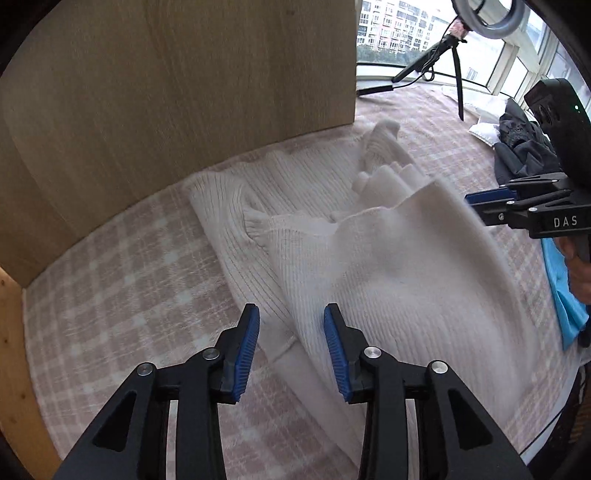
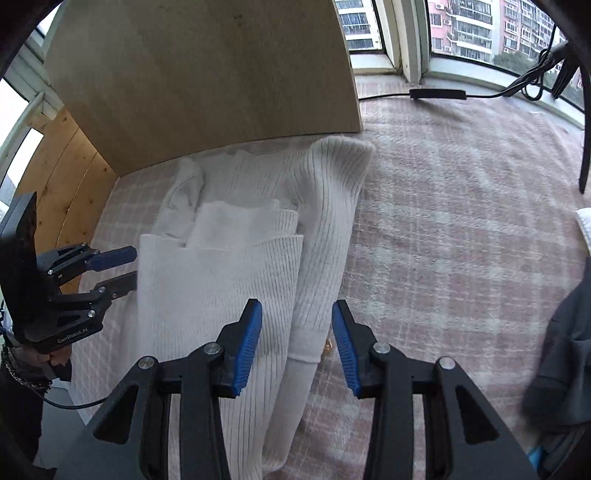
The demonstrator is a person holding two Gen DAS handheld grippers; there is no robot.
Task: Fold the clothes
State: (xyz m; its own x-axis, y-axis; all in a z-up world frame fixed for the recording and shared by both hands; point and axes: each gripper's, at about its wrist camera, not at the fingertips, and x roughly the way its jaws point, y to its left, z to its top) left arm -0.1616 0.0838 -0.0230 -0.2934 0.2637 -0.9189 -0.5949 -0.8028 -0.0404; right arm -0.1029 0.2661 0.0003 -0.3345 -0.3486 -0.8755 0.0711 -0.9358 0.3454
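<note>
Sweater (image 1: 369,258): white ribbed knit, partly folded, lying on the checked pink blanket (image 1: 110,277) just in front of the upright wooden board (image 1: 184,74).
Sleeve (image 2: 325,229): in the right wrist view, 1 long ribbed sleeve runs from near the board toward the camera, its cuff ending between the right gripper's fingers.
Folded layers: several stacked edges of knit show near the middle of the garment; 1 raised flap appears blurred in the left wrist view.
Left gripper (image 1: 291,350): its 2 blue-padded fingers stand apart, over the near edge of the sweater; the pads press on nothing.
Right gripper (image 2: 297,347): fingers spread, the sleeve cuff lying in the gap; whether the pads touch the knit cannot be told.
Right gripper, side view: in the left wrist view it sits at the sweater's far right edge, held by a hand (image 1: 580,273).
Surroundings: dark clothing (image 1: 524,147) and a blue cloth (image 1: 565,295) lie at the right; a tripod (image 1: 443,55) stands by the window (image 2: 480,29).
</note>
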